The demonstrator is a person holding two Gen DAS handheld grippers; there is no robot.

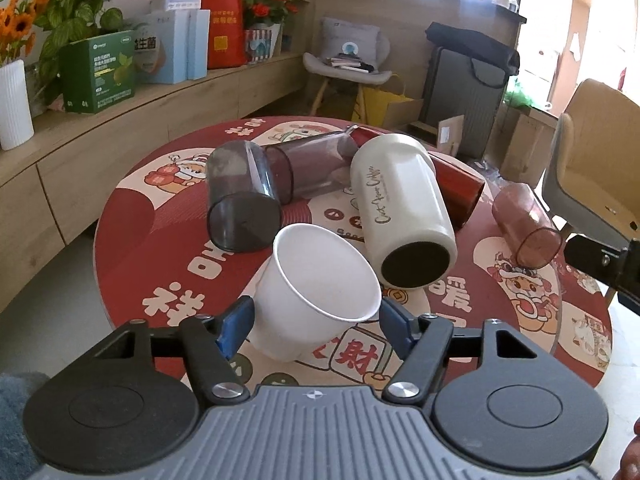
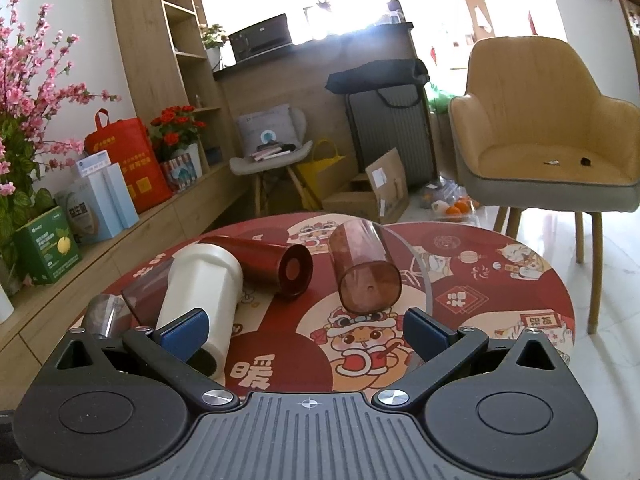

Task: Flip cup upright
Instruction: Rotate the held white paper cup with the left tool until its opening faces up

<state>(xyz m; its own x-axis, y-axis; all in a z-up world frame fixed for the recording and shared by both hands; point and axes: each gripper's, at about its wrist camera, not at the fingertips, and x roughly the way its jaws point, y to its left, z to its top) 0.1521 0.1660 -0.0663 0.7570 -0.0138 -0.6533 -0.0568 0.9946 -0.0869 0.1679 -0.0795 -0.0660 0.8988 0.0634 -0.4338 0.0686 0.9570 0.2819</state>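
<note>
1. Blue-padded left gripper [image 1: 316, 326] has its tongs apart either side of the white paper cup [image 1: 316, 292], which lies tilted on the round table [image 1: 132, 280].
2. Closing gently on the thin wall, then rotating, would likely stand it without crushing.
3. Behind lie a smooth cream tumbler [image 1: 400, 208] and translucent plastic cups.
4. Right gripper [image 2: 306, 334] is spread, holding nothing.

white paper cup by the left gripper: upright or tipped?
Tipped. The white paper cup leans between the open left gripper fingers, mouth tilted up toward the camera; inside looks empty.
</note>
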